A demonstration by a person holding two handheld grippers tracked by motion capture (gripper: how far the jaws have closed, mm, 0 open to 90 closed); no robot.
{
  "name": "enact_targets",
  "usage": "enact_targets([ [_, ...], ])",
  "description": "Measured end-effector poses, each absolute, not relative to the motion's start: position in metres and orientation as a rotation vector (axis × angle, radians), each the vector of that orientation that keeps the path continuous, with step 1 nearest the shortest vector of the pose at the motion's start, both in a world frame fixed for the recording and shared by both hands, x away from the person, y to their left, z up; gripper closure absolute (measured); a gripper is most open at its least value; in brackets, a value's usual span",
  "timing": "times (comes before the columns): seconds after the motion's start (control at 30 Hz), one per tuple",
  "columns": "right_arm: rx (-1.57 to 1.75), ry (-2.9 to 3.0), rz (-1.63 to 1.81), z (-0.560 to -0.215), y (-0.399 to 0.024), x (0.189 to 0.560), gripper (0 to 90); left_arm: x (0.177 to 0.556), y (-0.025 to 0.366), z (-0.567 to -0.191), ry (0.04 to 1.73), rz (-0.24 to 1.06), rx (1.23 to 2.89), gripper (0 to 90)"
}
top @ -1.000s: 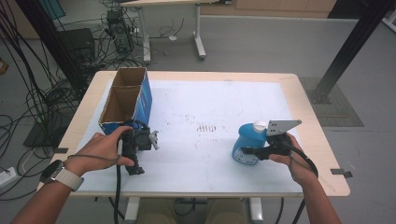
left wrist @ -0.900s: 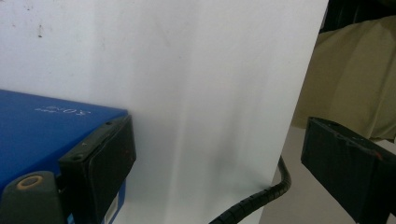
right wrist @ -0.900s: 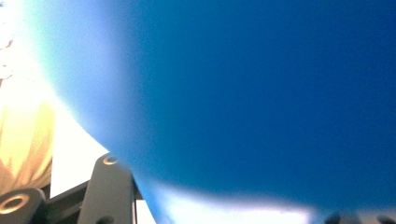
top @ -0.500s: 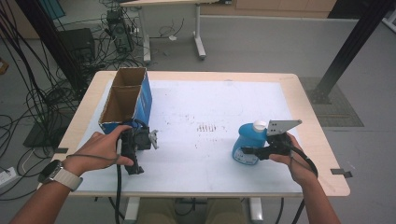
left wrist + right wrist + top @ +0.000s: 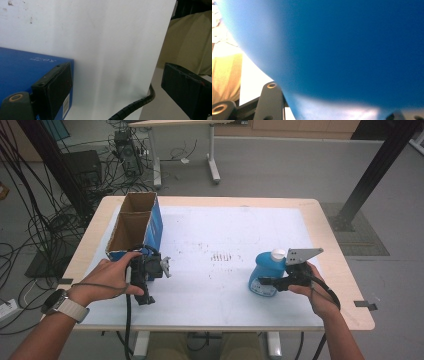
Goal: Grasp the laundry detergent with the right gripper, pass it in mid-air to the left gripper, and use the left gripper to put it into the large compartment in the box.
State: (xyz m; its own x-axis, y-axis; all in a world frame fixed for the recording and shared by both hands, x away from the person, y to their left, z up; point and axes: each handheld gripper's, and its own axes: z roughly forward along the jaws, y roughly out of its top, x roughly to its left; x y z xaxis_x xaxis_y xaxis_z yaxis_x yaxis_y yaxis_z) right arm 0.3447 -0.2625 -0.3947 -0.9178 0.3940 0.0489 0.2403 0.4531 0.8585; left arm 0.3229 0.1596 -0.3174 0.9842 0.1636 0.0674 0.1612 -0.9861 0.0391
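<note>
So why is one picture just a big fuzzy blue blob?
In the right gripper view the blue bottle sits so close to the camera that it blurs, with bright glare washing out the upper left corner. The high view shows the same bottle sharper, on evenly lit white table. In the left gripper view the blue box looks fairly clear.

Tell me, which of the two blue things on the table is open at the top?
The blue cardboard box beside the left gripper: its top stands open, showing brown insides. The blue bottle wears a white cap.
</note>
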Motion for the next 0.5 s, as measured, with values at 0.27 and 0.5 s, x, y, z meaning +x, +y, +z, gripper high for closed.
enact_targets([
  [0.27,0.559,2.541,1.464,-0.3947,-0.2626,0.3449,43.9,0.3225,0.1560,-0.3160,0.243,0.099,3.096,10.5],
  [0.5,0.561,2.538,1.467,-0.3950,-0.2627,0.3447,43.9,0.3225,0.1554,-0.3157,0.240,0.106,3.102,10.8],
])
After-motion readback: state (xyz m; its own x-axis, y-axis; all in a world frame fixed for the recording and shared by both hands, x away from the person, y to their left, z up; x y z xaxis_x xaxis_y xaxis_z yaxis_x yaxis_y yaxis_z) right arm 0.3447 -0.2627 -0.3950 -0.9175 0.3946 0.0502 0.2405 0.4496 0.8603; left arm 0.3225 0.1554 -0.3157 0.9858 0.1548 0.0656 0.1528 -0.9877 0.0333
